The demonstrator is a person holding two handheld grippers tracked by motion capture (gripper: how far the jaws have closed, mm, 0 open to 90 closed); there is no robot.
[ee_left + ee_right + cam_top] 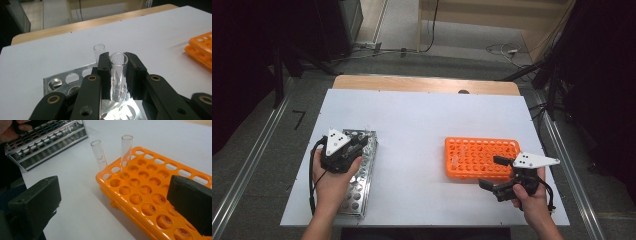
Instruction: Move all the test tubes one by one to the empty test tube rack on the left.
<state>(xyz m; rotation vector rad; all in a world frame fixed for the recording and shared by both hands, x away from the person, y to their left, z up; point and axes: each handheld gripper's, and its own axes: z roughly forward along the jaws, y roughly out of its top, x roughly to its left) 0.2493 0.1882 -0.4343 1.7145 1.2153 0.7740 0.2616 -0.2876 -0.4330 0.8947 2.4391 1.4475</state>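
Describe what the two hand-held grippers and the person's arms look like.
Each hand-held gripper, left and right, is black, with a pale grey three-cornered plate dotted with small dark holes on top and a black cable trailing back. The linkage arms carry brass-coloured pivots and blocky black pads. The forearms are bare, without sleeves.

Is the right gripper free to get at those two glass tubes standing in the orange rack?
Probably yes: the right gripper is open beside the orange rack, and nothing stands between it and the two glass tubes at the rack's far corner.
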